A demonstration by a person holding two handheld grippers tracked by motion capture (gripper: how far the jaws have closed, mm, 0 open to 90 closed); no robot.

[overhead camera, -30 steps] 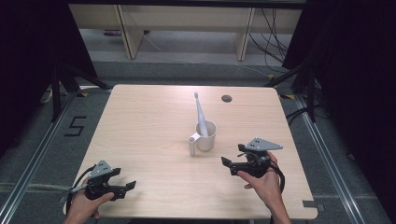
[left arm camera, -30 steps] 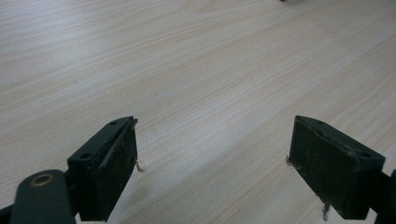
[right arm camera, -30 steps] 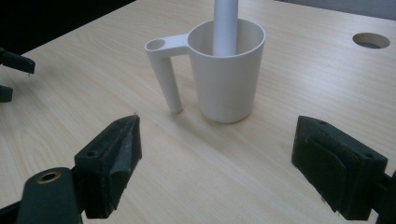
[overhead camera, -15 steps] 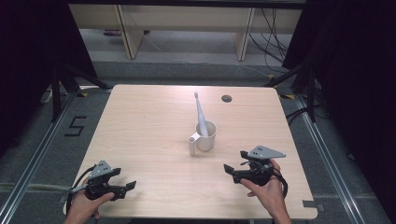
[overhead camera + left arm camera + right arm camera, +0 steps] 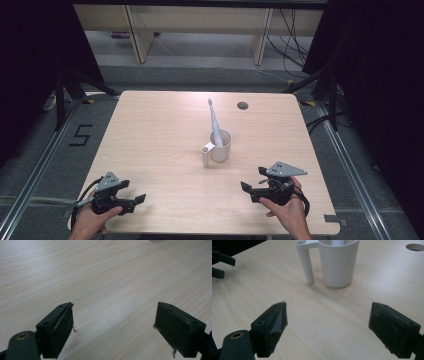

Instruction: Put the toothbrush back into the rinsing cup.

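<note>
A white cup stands near the middle of the wooden table, with a tube-shaped holder on its near-left side. A white toothbrush leans upright in the cup, head up. My right gripper rests low at the table's front right, held by a hand, jaws wide apart and empty, aimed at the cup. At the front left corner my left gripper is open too, with bare wood between its jaws.
A round cable hole lies in the tabletop behind the cup. The table's front edge runs just under both hands. Dark floor with rails surrounds the table, and shelving stands at the back.
My right gripper has drawn back toward the front edge of the table, away from the cup. The left gripper, cup and toothbrush have stayed put.
</note>
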